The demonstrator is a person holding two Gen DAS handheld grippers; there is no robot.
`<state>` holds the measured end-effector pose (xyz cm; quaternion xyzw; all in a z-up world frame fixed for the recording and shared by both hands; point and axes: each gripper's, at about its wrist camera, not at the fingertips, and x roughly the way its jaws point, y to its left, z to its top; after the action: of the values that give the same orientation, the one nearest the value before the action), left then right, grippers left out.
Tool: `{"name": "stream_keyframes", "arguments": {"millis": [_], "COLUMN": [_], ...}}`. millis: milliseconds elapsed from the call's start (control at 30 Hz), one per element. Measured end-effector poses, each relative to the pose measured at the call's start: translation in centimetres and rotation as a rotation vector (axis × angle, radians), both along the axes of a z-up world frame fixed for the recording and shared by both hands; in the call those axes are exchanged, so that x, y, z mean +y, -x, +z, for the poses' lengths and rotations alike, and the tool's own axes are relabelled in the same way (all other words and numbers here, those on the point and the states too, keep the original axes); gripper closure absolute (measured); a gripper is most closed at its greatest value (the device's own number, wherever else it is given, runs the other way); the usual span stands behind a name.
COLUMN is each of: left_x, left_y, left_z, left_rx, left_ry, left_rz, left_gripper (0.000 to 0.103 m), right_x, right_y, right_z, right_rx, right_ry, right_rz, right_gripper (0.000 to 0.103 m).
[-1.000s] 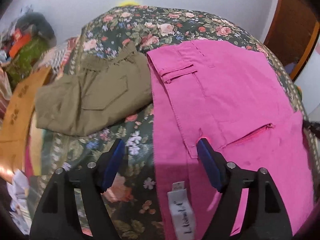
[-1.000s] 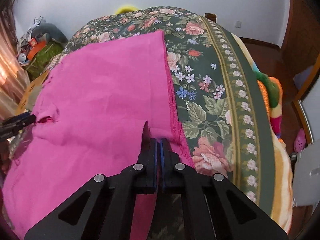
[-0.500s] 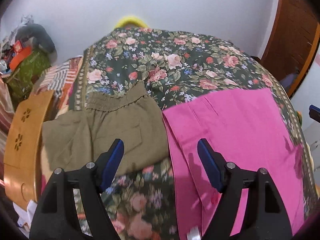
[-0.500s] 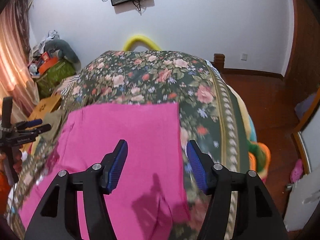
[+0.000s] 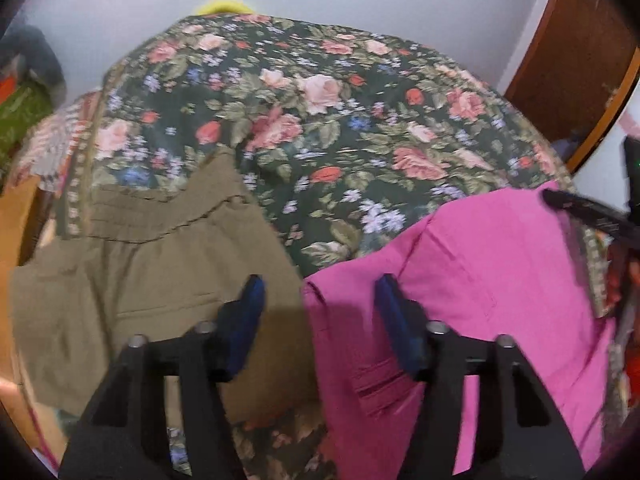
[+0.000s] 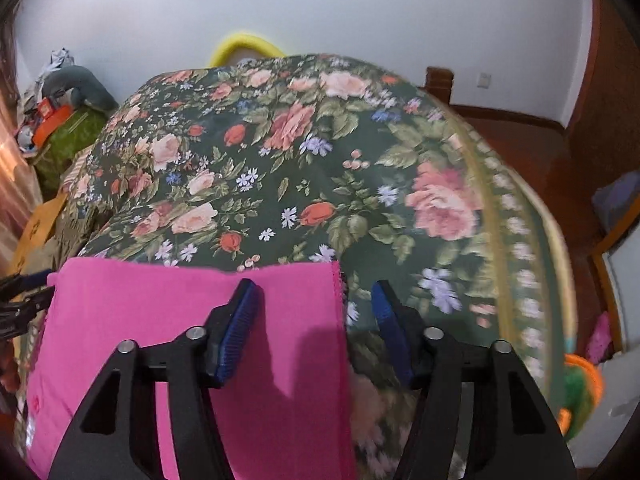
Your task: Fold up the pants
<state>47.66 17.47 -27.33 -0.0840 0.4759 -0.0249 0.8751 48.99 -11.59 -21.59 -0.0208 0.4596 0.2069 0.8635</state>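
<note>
Two garments lie on the bed (image 6: 288, 168), which is covered by a dark green spread with pink roses and a pale banded border. The pink pants (image 6: 192, 320) lie folded flat near the bed's near edge, right of its middle; the olive pants (image 5: 132, 292) lie at the bed's left edge, just beside them. Behind the bed stand a white wall (image 6: 360, 12), a yellow curved bar (image 6: 244, 46) at the head, and a pile of clutter (image 6: 64, 108) in the left corner. Dark wooden flooring (image 6: 532, 148) runs along the right side.

The left hand-held gripper (image 5: 318, 312) hangs over the gap between the two garments, jaws apart and closing, nothing between the pads. The right hand-held gripper (image 6: 314, 320) hovers over the pink pants' right hem, jaws apart and closing, clear of the cloth.

A second ago the right jaws were clamped on that hem and the pants spread much farther up the bed; both grippers have since drawn back.
</note>
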Motion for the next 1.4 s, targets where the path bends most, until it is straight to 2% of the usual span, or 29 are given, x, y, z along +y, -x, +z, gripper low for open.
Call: {"name": "stream_keyframes", "arguments": {"millis": [67,100,167,267,400,433,533,567,767,1000,1200,1400], "left_x": [0.0,0.0,-0.3,-0.2,-0.6,-0.8,-1.0,-1.0,-1.5,-3.5,-5.7,-7.5], "left_y": [-0.2,-0.1,0.0,0.5,1.0,0.9,0.6,0.7,3.9,9.1,14.5,20.3], "left_z": [0.0,0.0,0.0,0.3,1.3,1.5,1.9,2.2,7.4,12.3,14.2,14.0], "left_rx": [-0.001,-0.006,-0.009,-0.016,-0.030,-0.023,0.007,0.010,-0.107,-0.198,-0.250,-0.261], "left_ry": [0.036,0.038,-0.007,-0.028,-0.113,-0.153,-0.199,-0.205,-0.182,-0.235,-0.283,-0.280], "left_rz": [-0.005,-0.001,0.015,0.029,0.036,0.037,0.043,0.049,0.042,-0.004,-0.018,-0.051], "left_gripper": [0.068,0.071,0.088,0.093,0.094,0.094,0.094,0.094,0.095,0.095,0.095,0.095], "right_x": [0.1,0.2,0.5,0.7,1.1,1.2,1.1,1.1,0.4,-1.9,-4.1,-5.9], "right_y": [0.1,0.2,0.3,0.9,1.5,1.6,2.1,2.2,5.3,10.9,16.9,22.8], "right_z": [-0.1,-0.1,-0.2,0.2,1.0,1.2,2.1,2.6,7.1,11.8,14.2,13.6], "right_rx": [-0.014,-0.024,-0.037,-0.069,-0.118,-0.126,-0.141,-0.146,-0.213,-0.257,-0.264,-0.232], "right_ry": [-0.022,-0.022,-0.015,0.002,0.040,0.052,0.064,0.059,0.026,-0.031,-0.055,-0.060], "right_rz": [0.003,0.006,0.019,0.036,0.054,0.058,0.055,0.050,0.083,0.089,0.113,0.118], "right_gripper": [0.074,0.084,0.093,0.099,0.101,0.101,0.101,0.101,0.101,0.101,0.101,0.101]}}
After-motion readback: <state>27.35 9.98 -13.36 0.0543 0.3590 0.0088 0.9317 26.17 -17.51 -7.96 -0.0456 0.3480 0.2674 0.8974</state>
